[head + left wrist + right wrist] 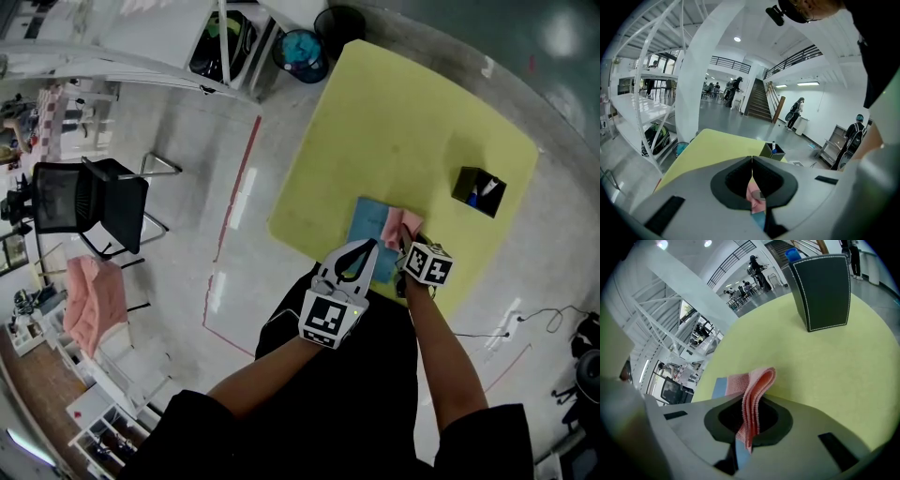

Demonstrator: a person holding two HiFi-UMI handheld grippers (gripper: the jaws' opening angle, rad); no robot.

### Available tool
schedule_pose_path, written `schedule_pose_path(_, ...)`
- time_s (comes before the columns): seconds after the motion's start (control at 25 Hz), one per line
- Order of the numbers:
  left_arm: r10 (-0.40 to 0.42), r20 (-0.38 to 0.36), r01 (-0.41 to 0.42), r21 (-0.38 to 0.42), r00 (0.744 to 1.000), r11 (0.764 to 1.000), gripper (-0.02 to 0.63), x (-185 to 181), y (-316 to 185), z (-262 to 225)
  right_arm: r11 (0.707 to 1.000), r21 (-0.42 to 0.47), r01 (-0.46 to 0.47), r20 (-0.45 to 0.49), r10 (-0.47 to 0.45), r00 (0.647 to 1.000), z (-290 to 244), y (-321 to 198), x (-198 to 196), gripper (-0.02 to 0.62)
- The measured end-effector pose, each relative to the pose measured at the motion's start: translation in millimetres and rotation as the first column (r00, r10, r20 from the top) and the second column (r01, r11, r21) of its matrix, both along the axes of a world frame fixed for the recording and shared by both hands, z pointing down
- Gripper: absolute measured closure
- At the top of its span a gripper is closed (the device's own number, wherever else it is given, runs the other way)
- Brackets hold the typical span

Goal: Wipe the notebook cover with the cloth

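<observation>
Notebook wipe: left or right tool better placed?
Right. The right tool is shut on the pink cloth, already at the blue notebook. The left tool is shut on nothing.

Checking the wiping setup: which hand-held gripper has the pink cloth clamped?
The right hand-held gripper: the folded pink cloth stands between its jaws. The left hand-held gripper is shut on nothing.

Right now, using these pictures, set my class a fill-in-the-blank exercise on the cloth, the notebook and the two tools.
The right tool clamps a folded woven cloth coloured ____. The flat rectangular notebook has a ____ cover. The left tool has its jaws ____, gripping nothing. The dark square pen holder stands on a smooth table coloured ____.
Missing words: pink, blue, shut, yellow.
</observation>
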State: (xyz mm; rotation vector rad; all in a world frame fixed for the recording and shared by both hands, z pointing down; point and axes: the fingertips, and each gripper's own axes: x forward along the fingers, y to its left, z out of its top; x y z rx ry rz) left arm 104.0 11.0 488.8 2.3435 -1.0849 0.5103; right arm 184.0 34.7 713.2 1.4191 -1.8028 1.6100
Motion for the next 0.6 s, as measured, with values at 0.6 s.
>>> schedule_pose_path(0.6,0.025,-0.002,-0.025,0.021,1.000,0.999,0.591,4,7,-7,0.998,-0.019,-0.054,-0.100,0.052,0.994,3,10,28,0.557)
